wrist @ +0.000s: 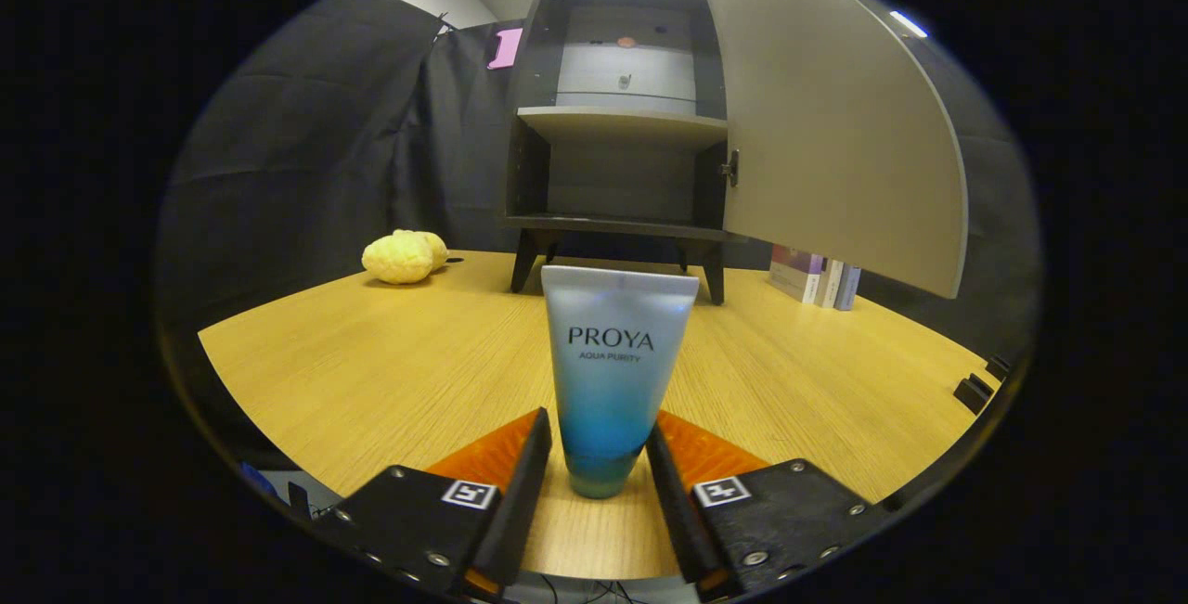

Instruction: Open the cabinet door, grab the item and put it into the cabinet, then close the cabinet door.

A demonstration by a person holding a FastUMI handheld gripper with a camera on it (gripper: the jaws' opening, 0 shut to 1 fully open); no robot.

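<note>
Item: soft plastic squeeze tube (614,372), frosted white at the crimped top fading to blue toward the cap, standing cap-down on the light wooden tabletop (371,372). Position: between the fingers of the gripper (594,456), low on its body, with the grey cabinet (617,122) beyond it.

Tongs: closed in around the tube's lower part, both fingers (524,483) lying against or just beside its sides (whether they actually press cannot be told from here).

Cabinet: small, on dark legs, one shelf inside, its pale grey door (835,122) swung wide to the right; both compartments look free.

Handling, as a judgement: light, smooth-skinned and yielding. Walls likely dent under pressure and may slide, so the firmer stretch just above the cap is the better hold; the flat crimped end offers little. Standing on a narrow cap, it would topple easily if nudged off-centre.

Other contents of table: lumpy yellow sponge-like object (404,256) to the left of the cabinet; several books (817,279) standing under the open door.
</note>
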